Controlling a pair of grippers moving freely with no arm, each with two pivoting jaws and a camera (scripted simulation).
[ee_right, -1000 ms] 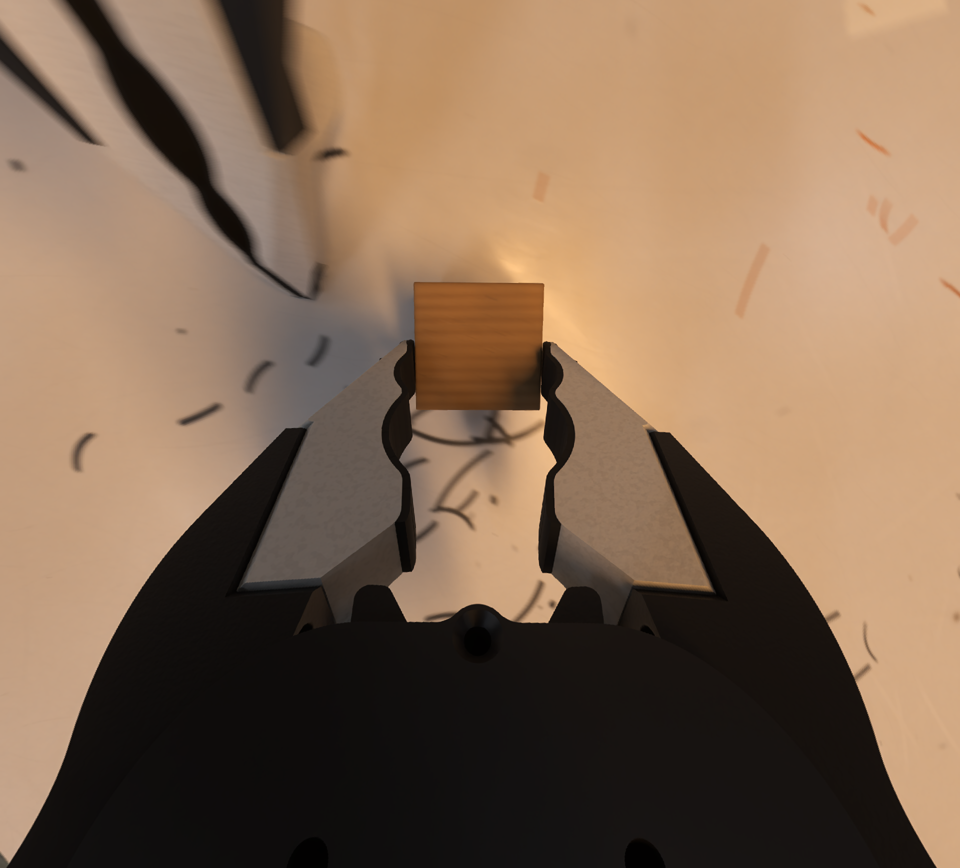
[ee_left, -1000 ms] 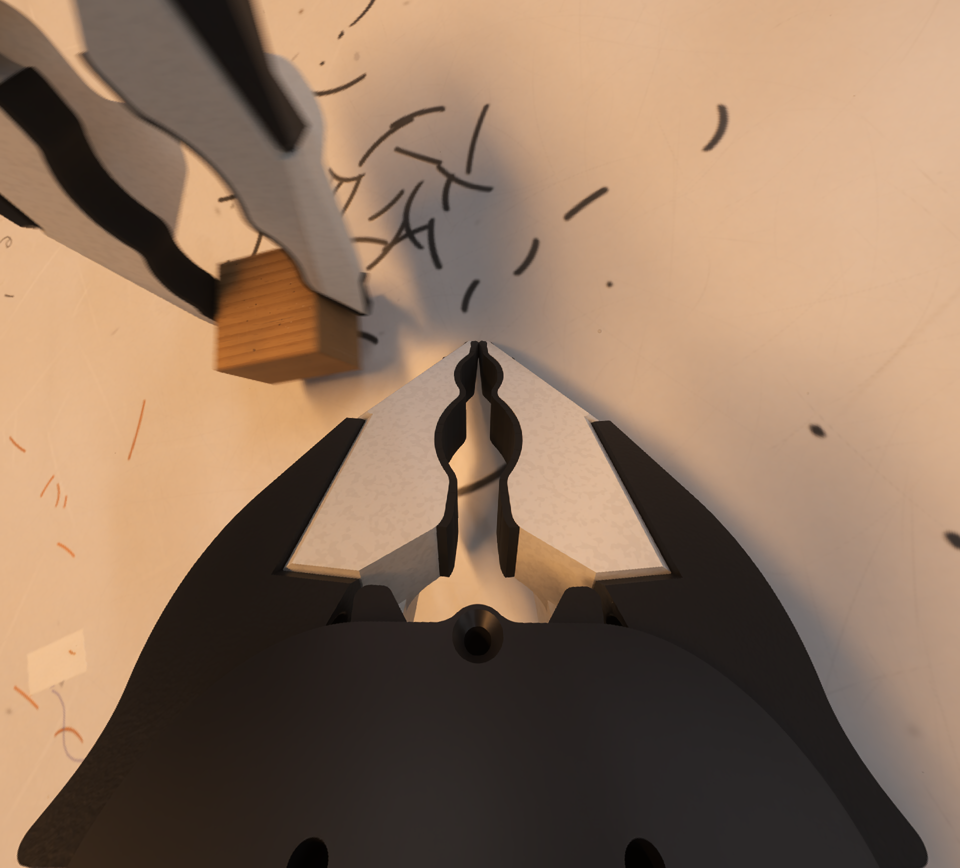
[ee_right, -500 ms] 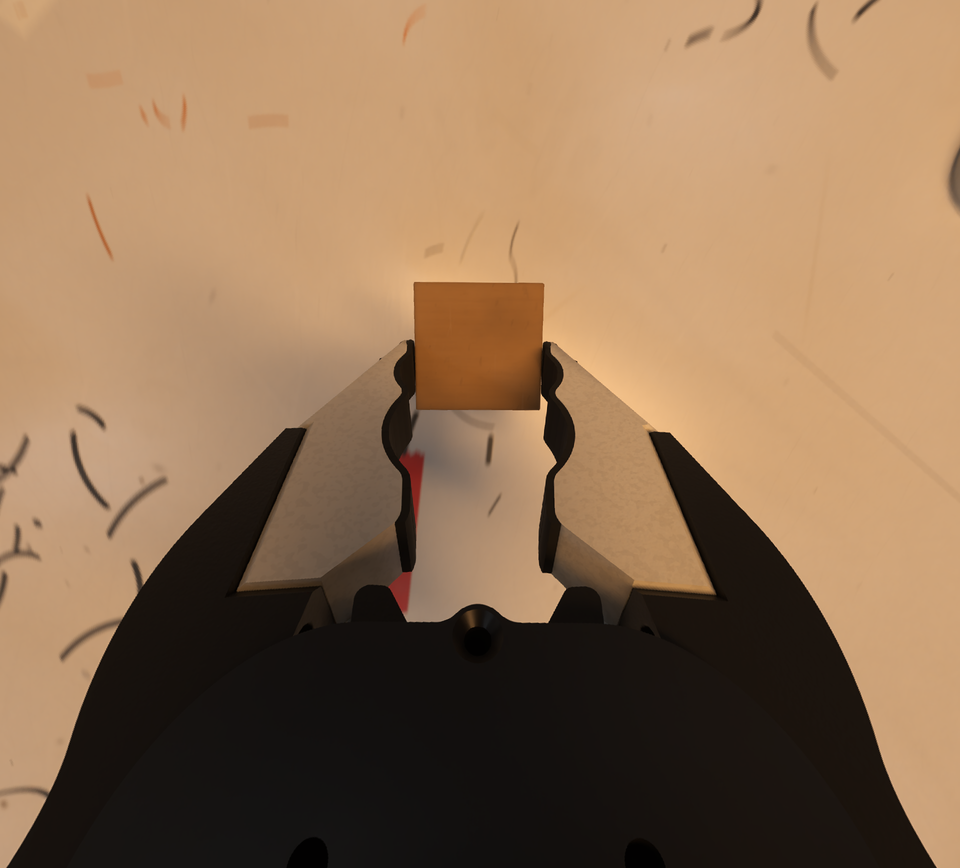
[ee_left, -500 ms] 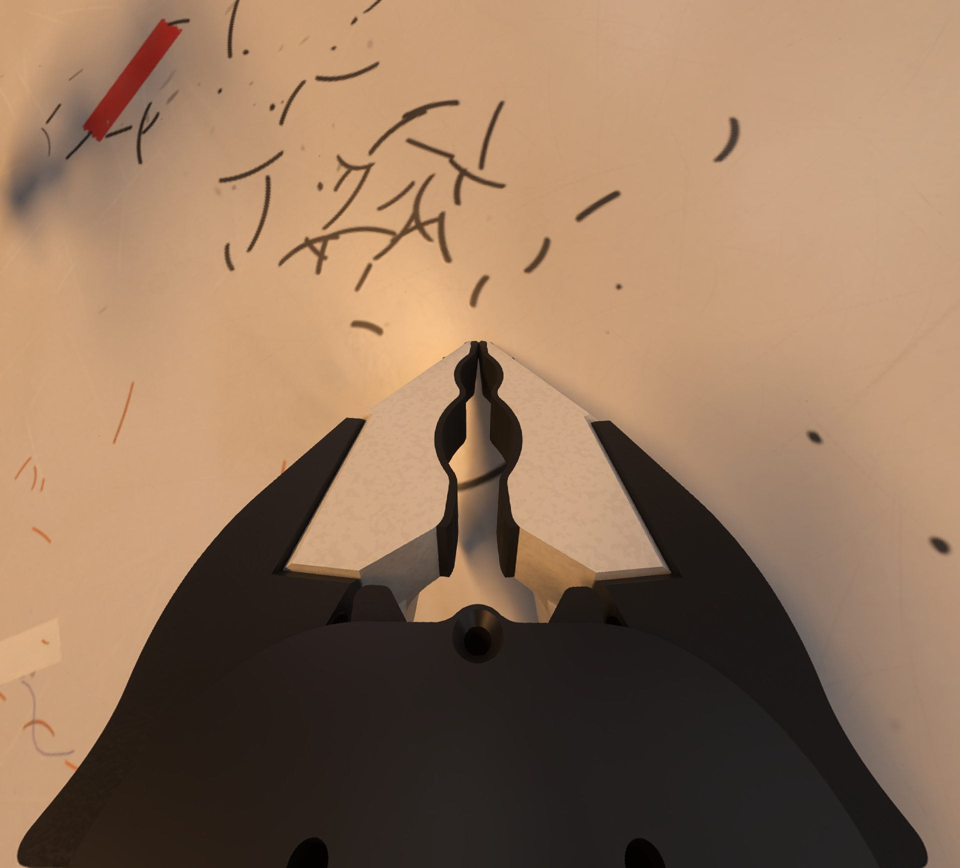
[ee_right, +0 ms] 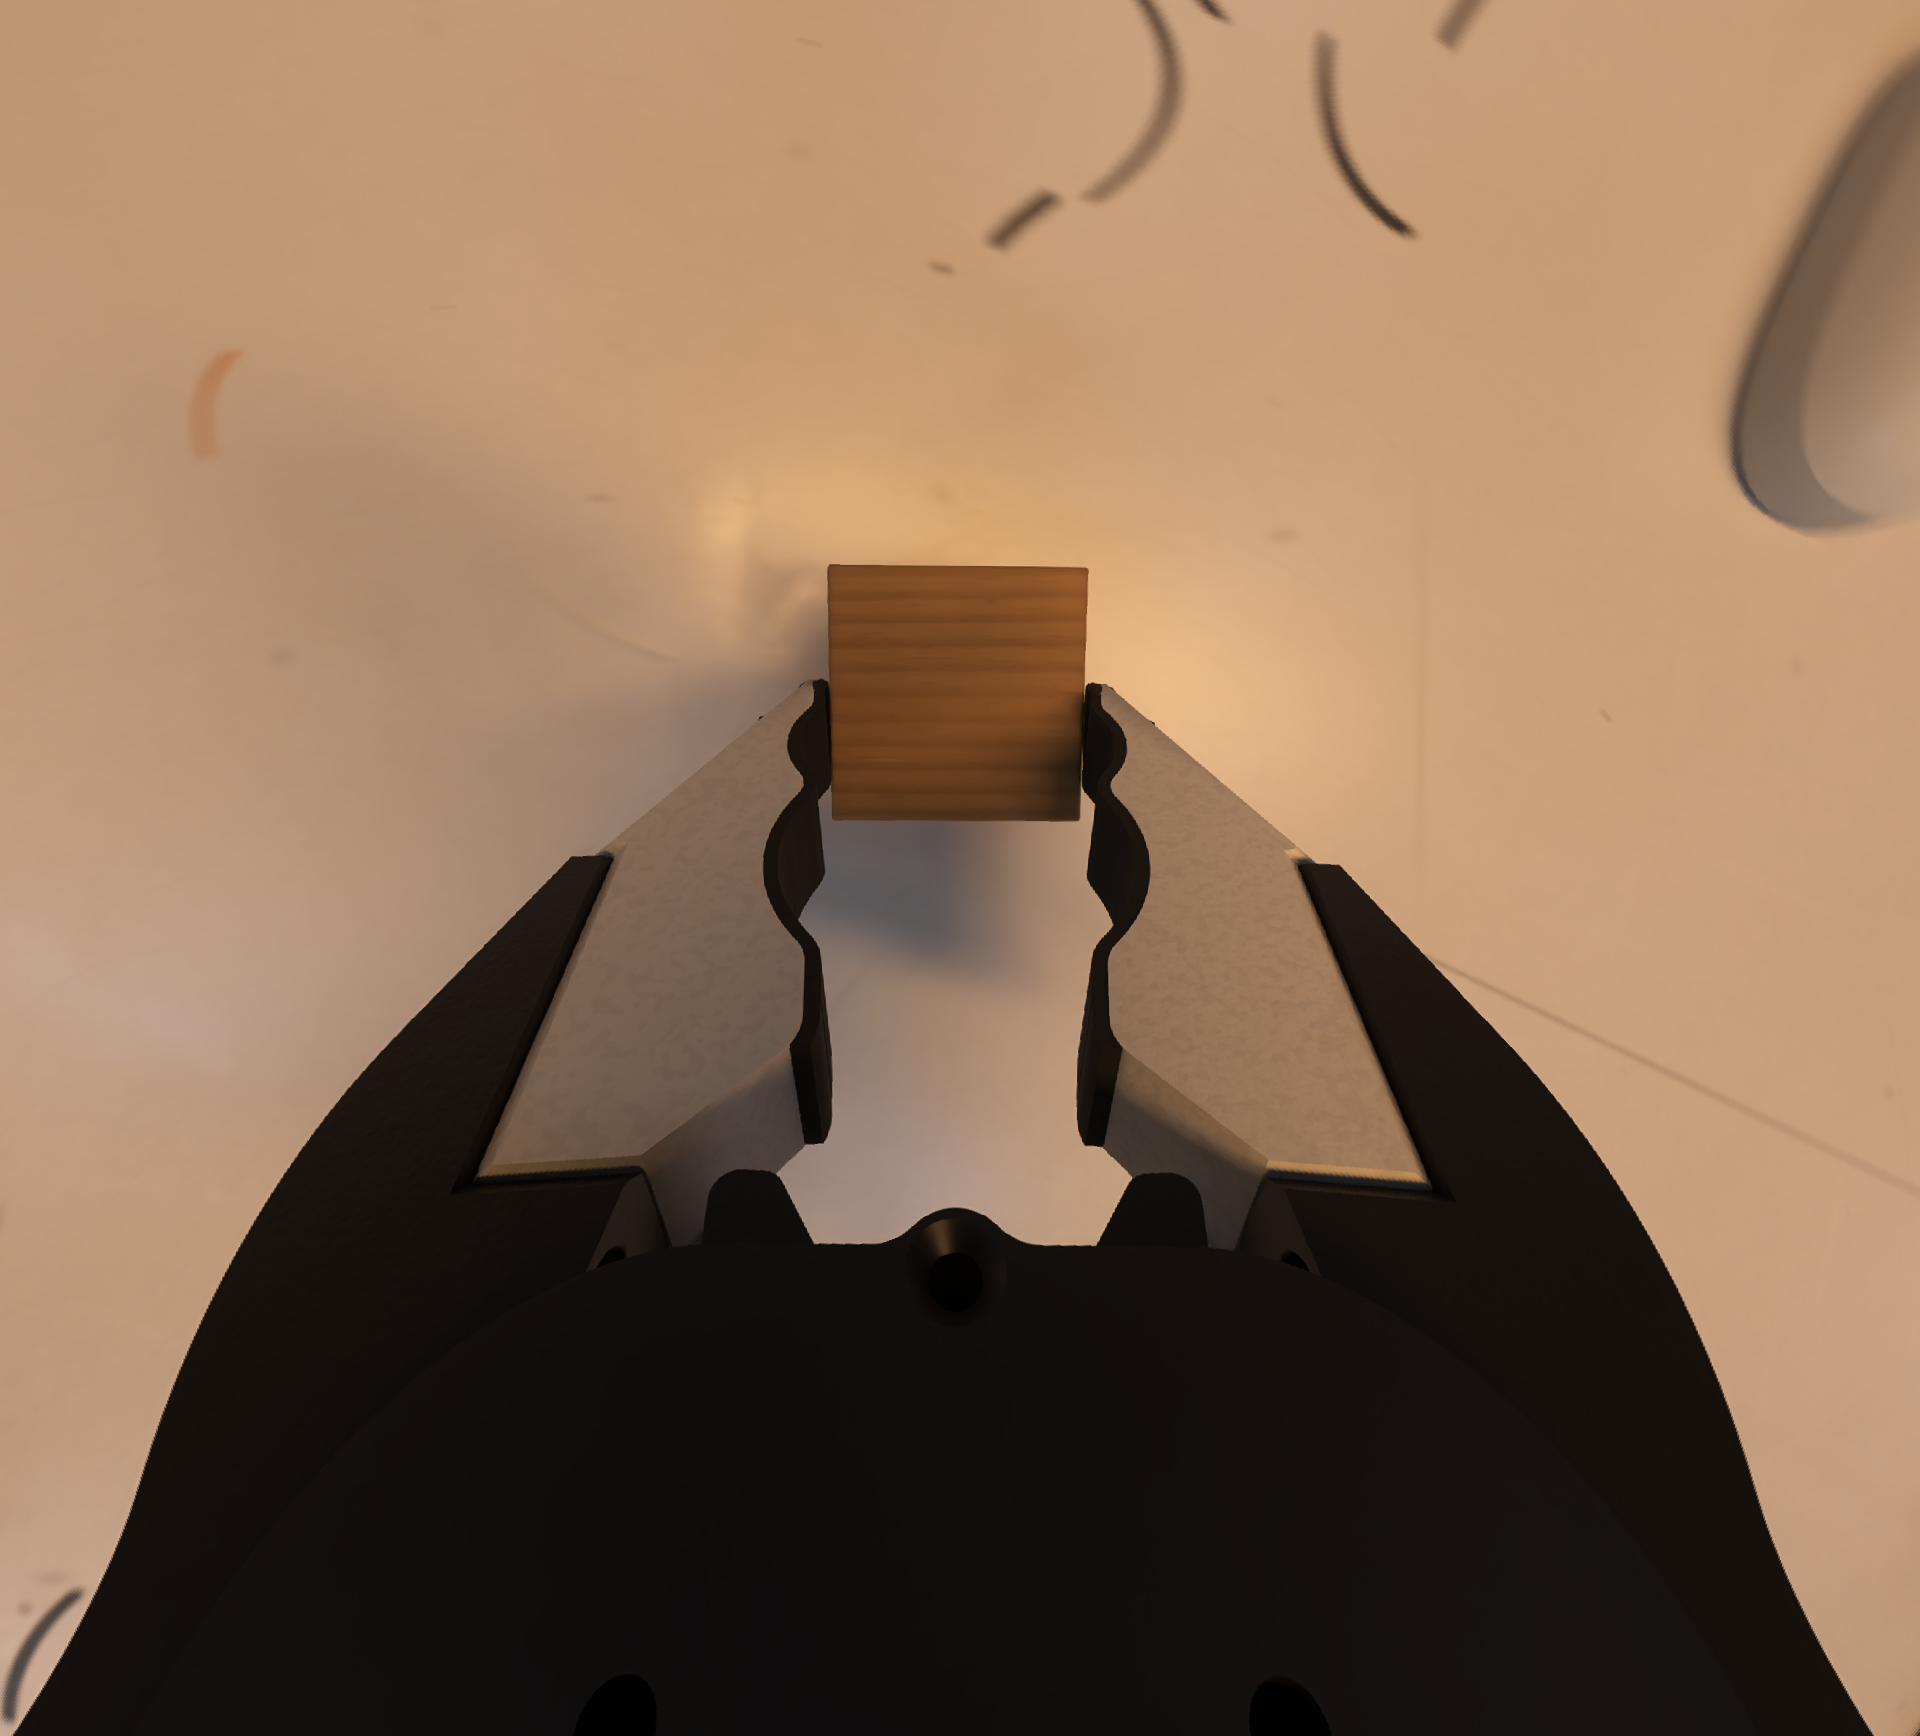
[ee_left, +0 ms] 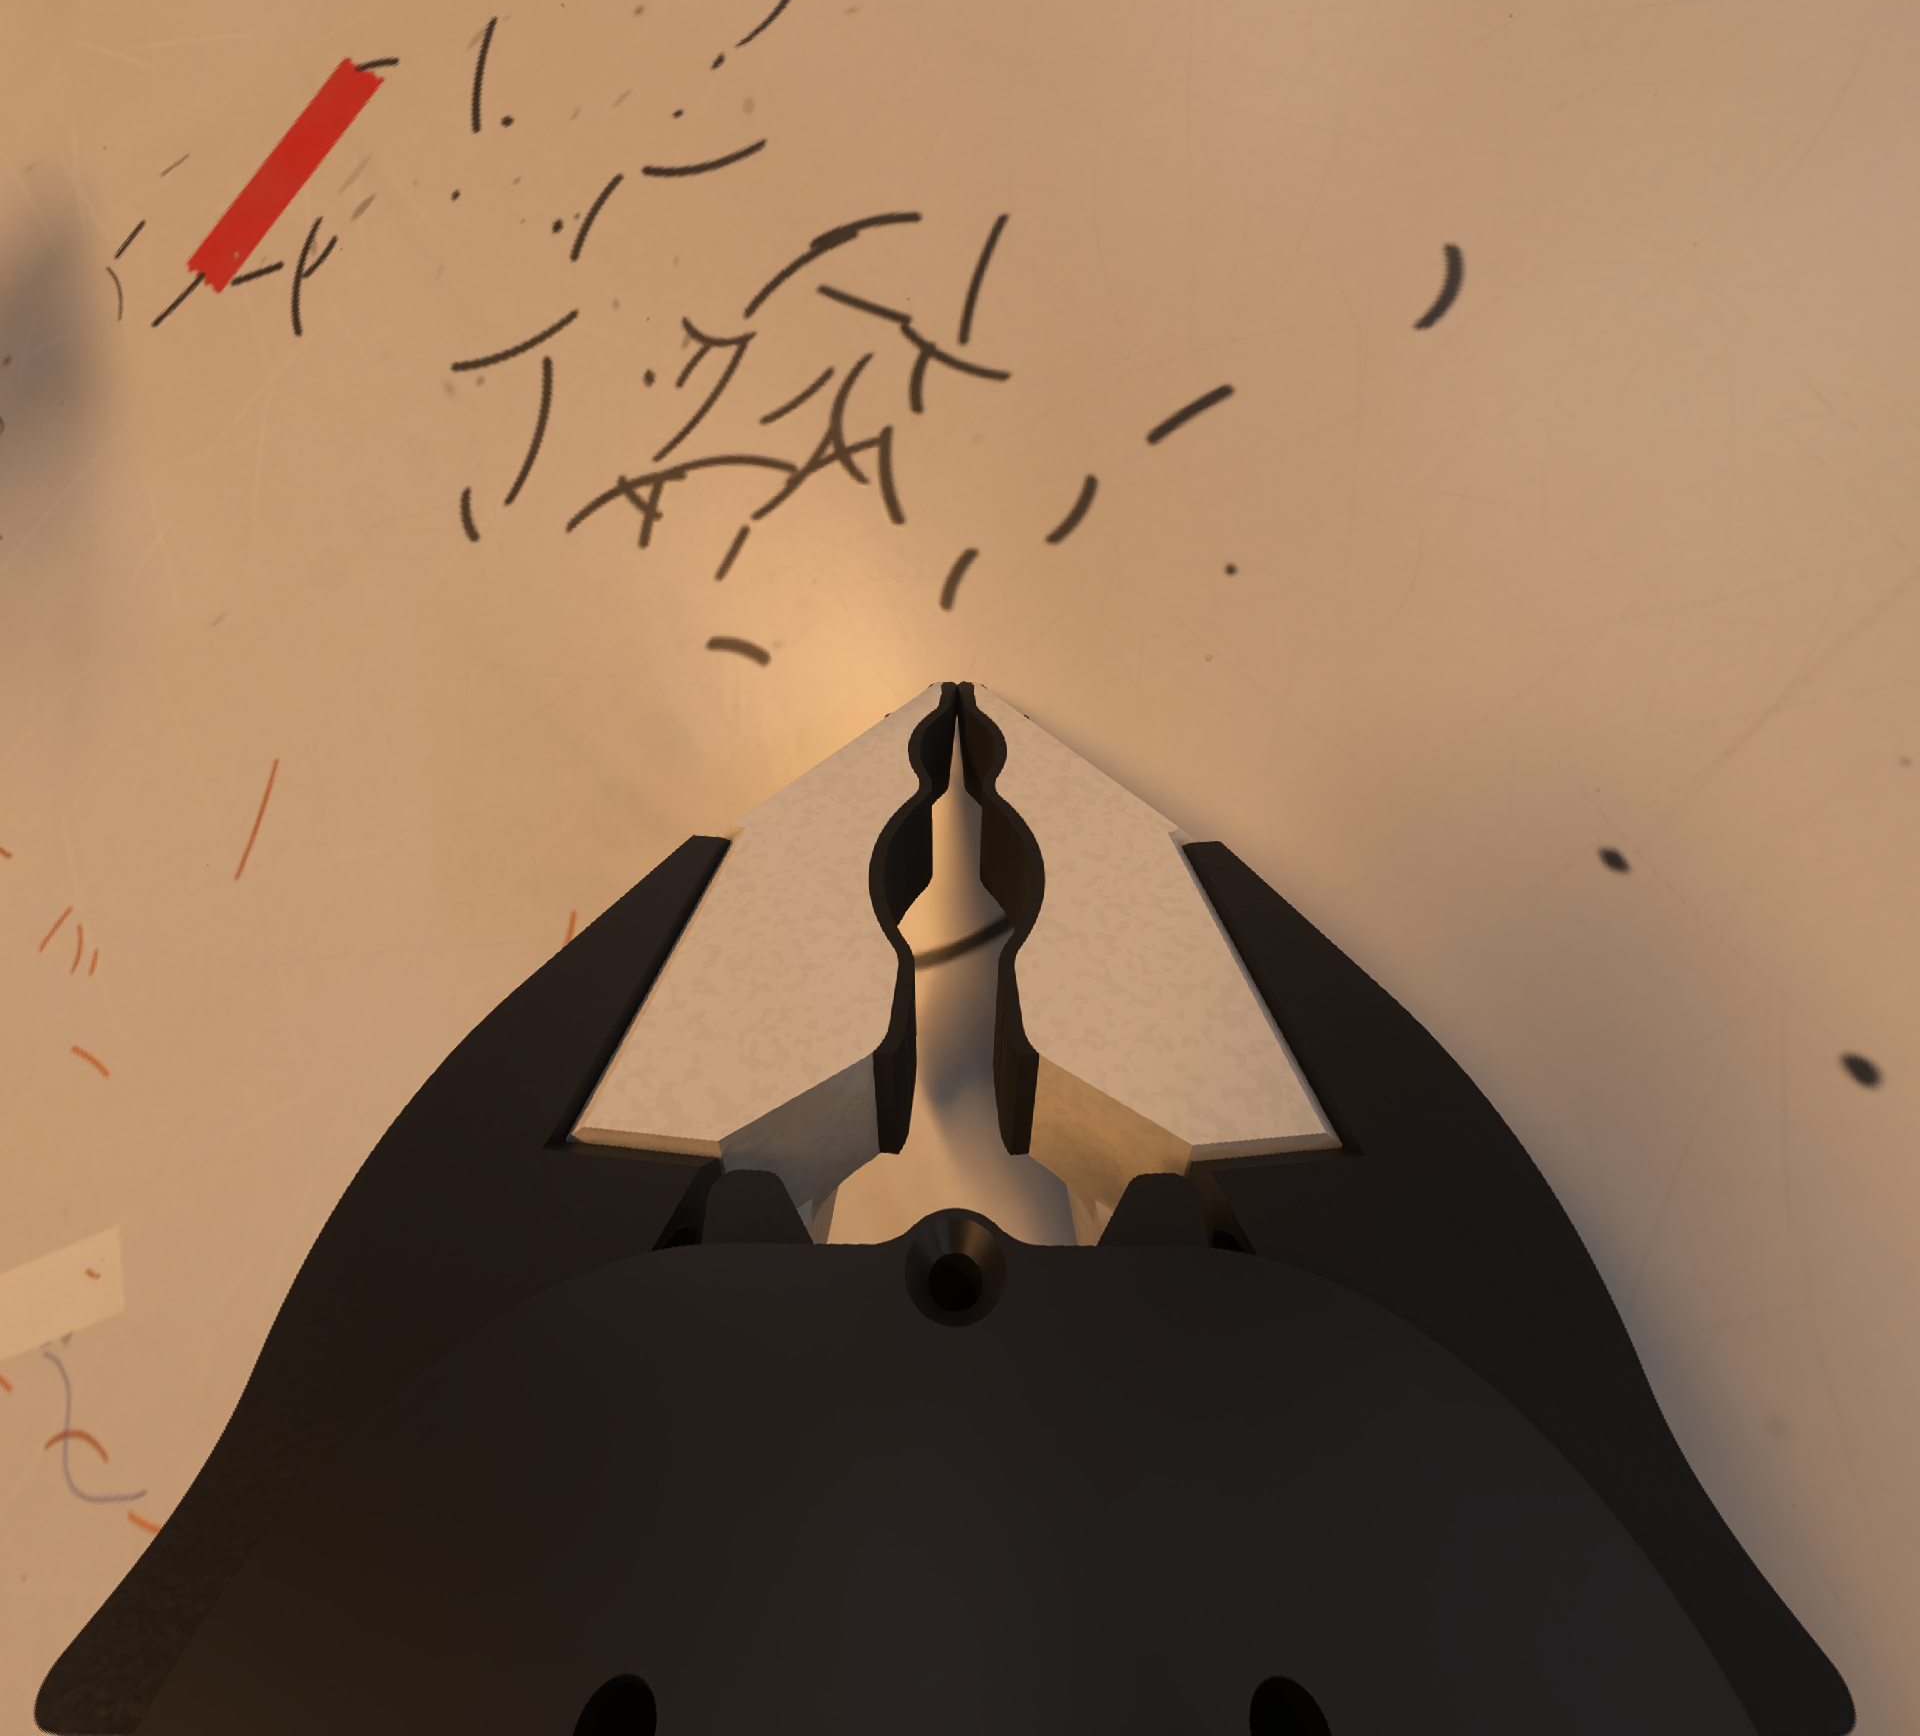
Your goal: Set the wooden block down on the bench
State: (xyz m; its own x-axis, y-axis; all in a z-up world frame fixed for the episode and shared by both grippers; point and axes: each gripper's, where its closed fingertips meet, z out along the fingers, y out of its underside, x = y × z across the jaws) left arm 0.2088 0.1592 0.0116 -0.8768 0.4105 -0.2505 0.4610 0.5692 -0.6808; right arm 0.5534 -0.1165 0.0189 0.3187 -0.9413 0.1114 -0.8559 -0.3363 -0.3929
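The wooden block (ee_right: pixel 957 692) is gripped at the very tips of the right tongs (ee_right: pixel 957 730). Its two side faces are pressed by the two pale fingers (ee_right: pixel 686 938), and most of the block is seen to project beyond the fingertips. A square face with horizontal grain lines is turned toward the right wrist camera. The block is seen above the beige counter (ee_right: pixel 416 128); a soft dark shadow (ee_right: pixel 904 907) is cast on the counter just behind the block, between the fingers. Whether the block touches the counter cannot be told.

Beyond the block and to its right, several dark curved scratch marks (ee_right: pixel 1153 76) are seen on the counter, blurred. Well to the right of the block, at the picture's edge, a blurred grey rounded object (ee_right: pixel 1839 356) is seen; what it is cannot be told. A faint orange arc (ee_right: pixel 213 403) is marked on the counter to the block's left.

In the left wrist view the block is not seen. The left tongs (ee_left: pixel 957 694) are closed, with the fingertips brought together and nothing held between them. They are held over the counter (ee_left: pixel 1558 128). A cluster of dark scratch marks (ee_left: pixel 790 398) is spread just beyond the tips of the left tongs, and a red strip (ee_left: pixel 286 174) lies slantwise farther off to their left. A pale patch of tape (ee_left: pixel 57 1291) is seen on the counter beside the left tongs' body, at the left edge.
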